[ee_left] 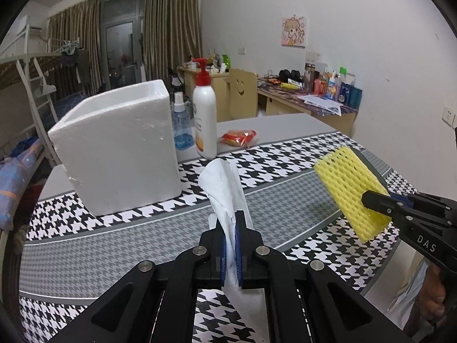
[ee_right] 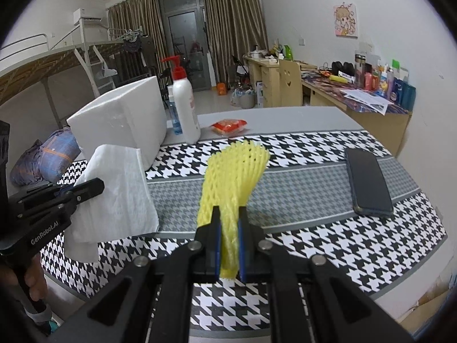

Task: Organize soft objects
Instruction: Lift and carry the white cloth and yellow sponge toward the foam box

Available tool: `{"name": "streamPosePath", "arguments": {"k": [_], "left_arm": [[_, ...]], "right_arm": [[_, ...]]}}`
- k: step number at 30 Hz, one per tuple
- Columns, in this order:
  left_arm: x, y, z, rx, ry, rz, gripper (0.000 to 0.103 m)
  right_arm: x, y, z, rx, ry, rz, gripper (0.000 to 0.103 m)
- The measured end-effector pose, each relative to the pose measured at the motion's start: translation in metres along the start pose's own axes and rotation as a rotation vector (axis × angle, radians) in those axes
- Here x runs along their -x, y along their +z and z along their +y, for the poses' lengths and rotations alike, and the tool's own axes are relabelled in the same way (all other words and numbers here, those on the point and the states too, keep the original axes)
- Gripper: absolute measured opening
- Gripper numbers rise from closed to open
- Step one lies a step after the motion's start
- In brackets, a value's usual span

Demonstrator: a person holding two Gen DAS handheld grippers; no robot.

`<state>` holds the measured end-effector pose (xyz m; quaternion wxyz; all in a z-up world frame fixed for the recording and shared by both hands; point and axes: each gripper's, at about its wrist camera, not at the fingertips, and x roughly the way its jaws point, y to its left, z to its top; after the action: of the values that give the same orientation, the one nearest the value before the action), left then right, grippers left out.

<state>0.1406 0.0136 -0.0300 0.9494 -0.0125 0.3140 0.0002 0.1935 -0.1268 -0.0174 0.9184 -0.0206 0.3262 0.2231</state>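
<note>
Our left claw (ee_left: 230,223) pinches a white paper tissue (ee_left: 221,183) while our right claw (ee_right: 230,217) clamps a yellow foam net sleeve (ee_right: 234,171), both above the houndstooth-covered bench (ee_right: 314,228).

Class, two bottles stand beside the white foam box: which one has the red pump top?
The taller white bottle has the red pump; the small clear bottle between it and the foam box holds blue liquid under a spray cap.

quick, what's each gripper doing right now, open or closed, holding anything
Left gripper: closed on the white tissue, held above the table.
Right gripper: closed on the yellow foam net, also held up.
</note>
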Motion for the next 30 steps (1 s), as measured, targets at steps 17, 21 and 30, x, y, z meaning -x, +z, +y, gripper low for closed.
{"name": "streamPosePath", "arguments": {"k": [17,21,30], "left_arm": [[0.013,0.019,0.015,0.018,0.037,-0.051,0.005],[0.017,0.025,0.020,0.023,0.051,-0.062,0.005],[0.024,0.033,0.028,0.019,0.077,-0.092,0.005]], "right_arm": [[-0.003,0.023,0.019,0.054,0.044,-0.044,0.013],[-0.003,0.027,0.024,0.068,0.054,-0.052,0.013],[0.000,0.039,0.035,0.089,0.069,-0.077,0.013]]}}
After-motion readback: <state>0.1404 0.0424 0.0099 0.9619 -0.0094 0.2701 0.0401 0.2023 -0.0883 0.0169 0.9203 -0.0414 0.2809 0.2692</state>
